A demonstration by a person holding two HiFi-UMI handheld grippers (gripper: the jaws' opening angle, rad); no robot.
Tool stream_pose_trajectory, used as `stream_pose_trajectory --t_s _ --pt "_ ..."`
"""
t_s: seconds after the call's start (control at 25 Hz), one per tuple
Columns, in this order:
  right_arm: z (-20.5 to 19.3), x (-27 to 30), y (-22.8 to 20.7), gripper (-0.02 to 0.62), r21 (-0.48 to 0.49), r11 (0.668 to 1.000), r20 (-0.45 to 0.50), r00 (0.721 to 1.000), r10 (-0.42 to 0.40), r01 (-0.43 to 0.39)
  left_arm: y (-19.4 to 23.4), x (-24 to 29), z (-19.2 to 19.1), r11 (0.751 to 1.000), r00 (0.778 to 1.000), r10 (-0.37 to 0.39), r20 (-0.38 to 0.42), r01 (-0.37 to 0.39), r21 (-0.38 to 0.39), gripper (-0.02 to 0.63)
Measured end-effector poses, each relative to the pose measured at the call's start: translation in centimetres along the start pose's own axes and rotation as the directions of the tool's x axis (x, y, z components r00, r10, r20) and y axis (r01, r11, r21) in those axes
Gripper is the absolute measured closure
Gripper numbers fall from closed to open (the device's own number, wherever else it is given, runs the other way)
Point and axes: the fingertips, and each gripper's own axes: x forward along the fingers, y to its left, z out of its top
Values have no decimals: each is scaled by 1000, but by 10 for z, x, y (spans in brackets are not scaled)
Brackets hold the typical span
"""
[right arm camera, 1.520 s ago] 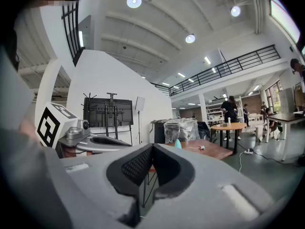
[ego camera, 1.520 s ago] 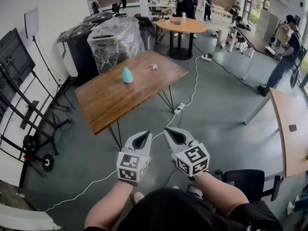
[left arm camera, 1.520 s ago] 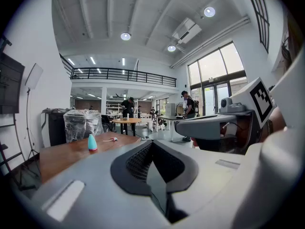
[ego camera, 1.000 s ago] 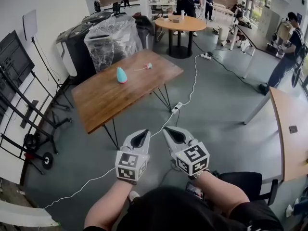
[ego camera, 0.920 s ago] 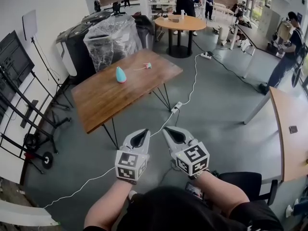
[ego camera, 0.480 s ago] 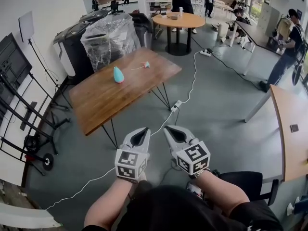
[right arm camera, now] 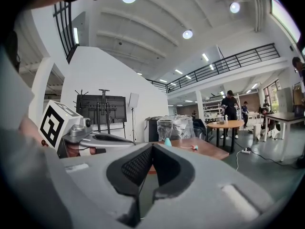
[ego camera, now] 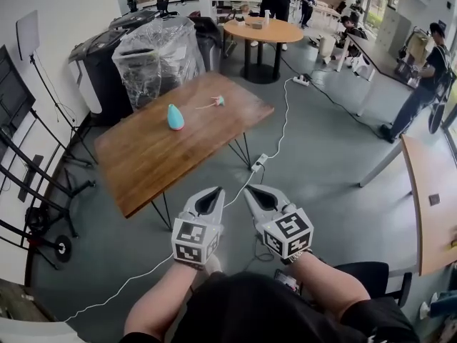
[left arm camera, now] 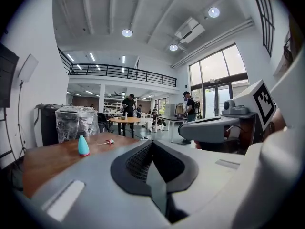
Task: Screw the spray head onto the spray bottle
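Observation:
A teal spray bottle (ego camera: 175, 117) stands upright on the wooden table (ego camera: 143, 163). Its small spray head (ego camera: 220, 101), with a thin tube, lies apart from it toward the table's far edge. My left gripper (ego camera: 212, 191) and right gripper (ego camera: 253, 190) are held side by side over the floor, short of the table, both shut and empty. The left gripper view shows the bottle (left arm camera: 83, 146) and spray head (left arm camera: 110, 141) far beyond the shut jaws (left arm camera: 151, 146). In the right gripper view the bottle (right arm camera: 167, 141) and spray head (right arm camera: 193, 147) also lie far ahead.
Plastic-wrapped bins (ego camera: 153, 56) stand behind the table. A white cable with a power strip (ego camera: 258, 164) crosses the floor in front of me. A screen stand (ego camera: 28, 141) is at the left, a round table (ego camera: 258, 31) and people at the back, a desk (ego camera: 428, 191) at the right.
The table and bottle have drawn nearer and lower in the head view as I come closer. Both grippers keep their place side by side, still shut.

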Motion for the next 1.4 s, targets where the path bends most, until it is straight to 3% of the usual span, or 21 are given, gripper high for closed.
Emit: stream_pose_trajectory --t_s 0.28,0.6,1.04,1.4 --pt "14 79 2 604 -13 999 -25 999 -37 37 79 20 8 999 999 -39 1 39 -19 591" --pt "23 143 10 604 -30 998 -51 997 -54 53 137 27 14 997 997 -73 -4 73 -17 591" --pt "16 188 -9 604 -22 999 -93 995 -43 41 179 49 6 998 998 -57 -34 55 -43 591" --pt "9 226 -78 604 13 1000 -97 995 -14 15 195 119 5 999 996 -35 -78 32 -41 590"
